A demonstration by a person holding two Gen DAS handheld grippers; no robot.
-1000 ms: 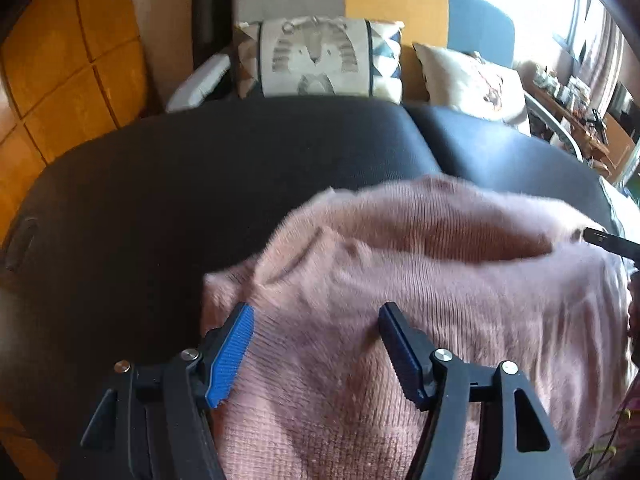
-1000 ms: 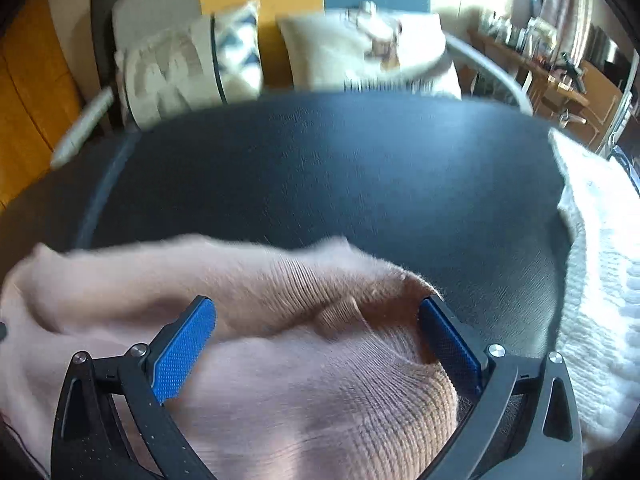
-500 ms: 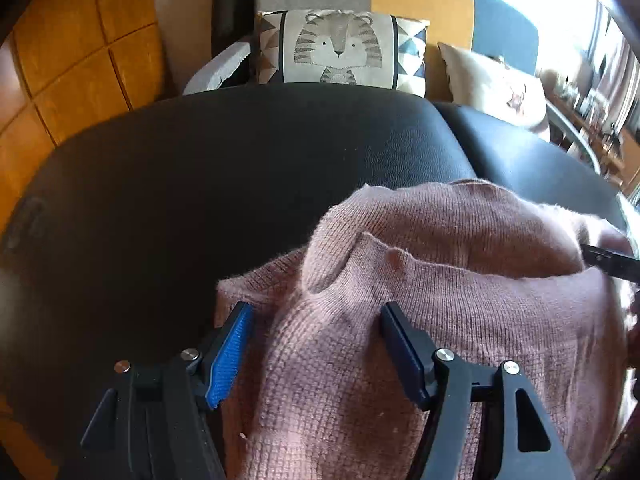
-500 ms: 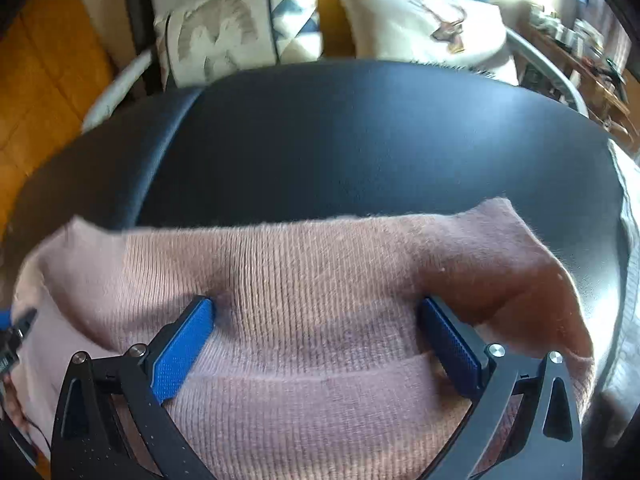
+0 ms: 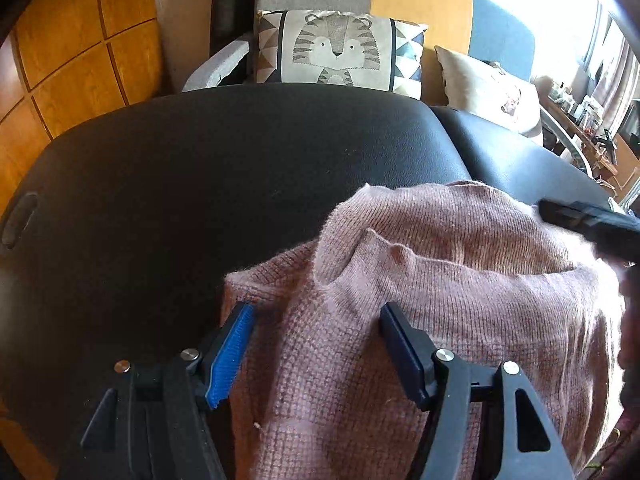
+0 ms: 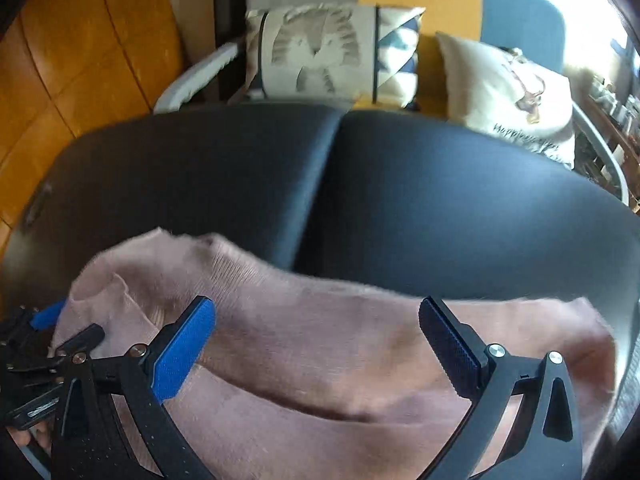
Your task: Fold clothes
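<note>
A pink knitted sweater [image 5: 440,300] lies partly folded on the near part of a black padded surface [image 5: 200,184]; it also shows in the right wrist view [image 6: 320,344]. My left gripper [image 5: 316,320] is open, its fingers low over the sweater's left edge. My right gripper [image 6: 316,316] is open over the sweater's middle, holding nothing. A dark finger of the right gripper [image 5: 592,220] enters the left wrist view from the right. The left gripper [image 6: 44,320] shows at the left edge of the right wrist view.
The black surface [image 6: 440,200] has a seam down its middle. Behind it stand a tiger cushion [image 5: 336,50] and a cream cushion [image 5: 492,88] on a sofa. A wooden panel wall [image 5: 72,48] is at the left. A cluttered shelf [image 5: 592,120] is at the far right.
The right gripper has swung left along the sweater, which now lies flatter with a fold laid over. The left gripper has stayed almost still at the left edge.
</note>
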